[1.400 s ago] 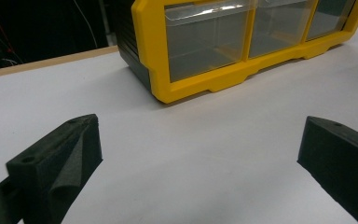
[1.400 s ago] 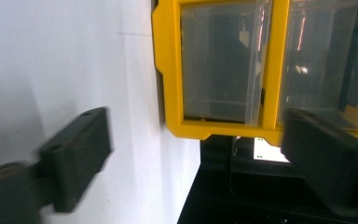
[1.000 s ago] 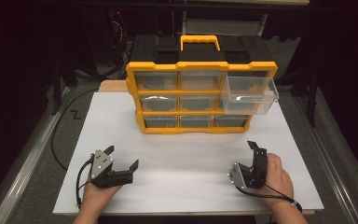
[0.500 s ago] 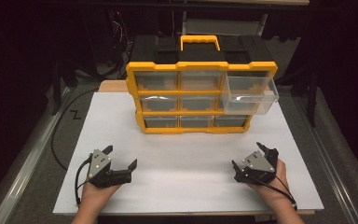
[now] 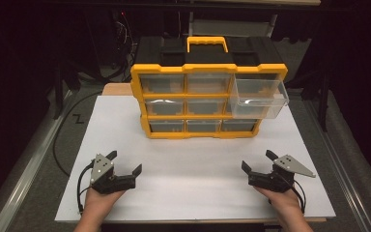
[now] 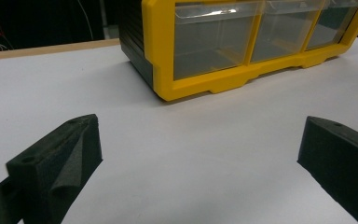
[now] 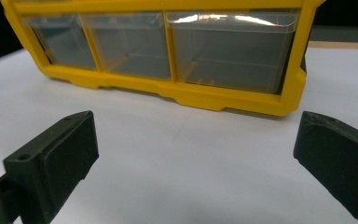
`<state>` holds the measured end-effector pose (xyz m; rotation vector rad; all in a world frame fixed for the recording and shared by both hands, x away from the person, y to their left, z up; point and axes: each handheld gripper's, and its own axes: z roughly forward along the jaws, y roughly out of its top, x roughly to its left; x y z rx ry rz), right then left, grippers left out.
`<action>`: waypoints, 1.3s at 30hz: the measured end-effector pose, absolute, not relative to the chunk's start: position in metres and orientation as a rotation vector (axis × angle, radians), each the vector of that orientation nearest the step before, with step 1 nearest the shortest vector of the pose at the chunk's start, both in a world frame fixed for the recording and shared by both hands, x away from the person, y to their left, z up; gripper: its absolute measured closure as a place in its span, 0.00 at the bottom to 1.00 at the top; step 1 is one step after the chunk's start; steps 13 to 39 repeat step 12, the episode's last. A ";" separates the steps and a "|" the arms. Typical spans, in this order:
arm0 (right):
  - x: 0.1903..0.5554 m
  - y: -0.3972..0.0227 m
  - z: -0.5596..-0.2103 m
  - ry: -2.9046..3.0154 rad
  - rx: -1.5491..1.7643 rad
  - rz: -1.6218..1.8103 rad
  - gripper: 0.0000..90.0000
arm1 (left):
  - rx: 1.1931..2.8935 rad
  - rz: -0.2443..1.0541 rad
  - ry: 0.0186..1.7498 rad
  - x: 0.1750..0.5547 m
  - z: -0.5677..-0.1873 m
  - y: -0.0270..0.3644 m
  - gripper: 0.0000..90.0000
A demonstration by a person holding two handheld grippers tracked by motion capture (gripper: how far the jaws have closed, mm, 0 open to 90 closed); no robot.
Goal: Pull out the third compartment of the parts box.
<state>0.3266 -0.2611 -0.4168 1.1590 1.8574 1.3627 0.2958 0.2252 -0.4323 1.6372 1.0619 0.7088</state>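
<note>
A yellow and black drawer organizer (image 5: 207, 96) with a yellow handle stands at the back of the white board (image 5: 193, 193). Its clear top-right drawer (image 5: 260, 94) is pulled out; the other drawers sit flush. My left gripper (image 5: 124, 162) rests near the front left, open, holding nothing. My right gripper (image 5: 258, 160) rests near the front right, open and empty too. The left gripper view has the organizer's lower left corner (image 6: 168, 79) beyond the spread left gripper (image 6: 200, 154). In the right gripper view, the bottom row of drawers (image 7: 168, 46) lies past the wide-apart right gripper (image 7: 196, 154).
A black cable (image 5: 60, 145) loops on the grey surface left of the board. Metal rails (image 5: 340, 159) run along both sides. A wooden edge (image 5: 116, 89) shows behind the board at the back left. Dark equipment stands behind the organizer.
My right gripper has turned from standing on edge to lying flat, its grey plate now on top, and shifted slightly right. The left gripper has barely moved.
</note>
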 end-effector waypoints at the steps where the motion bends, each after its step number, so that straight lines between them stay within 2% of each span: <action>1: 0.327 -0.261 -0.417 1.857 1.159 1.363 0.01 | 1.638 0.707 1.065 0.296 -0.433 0.225 0.01; 39: 0.325 -0.261 -0.415 1.842 1.101 1.328 0.01 | 1.639 0.710 1.064 0.294 -0.432 0.224 0.01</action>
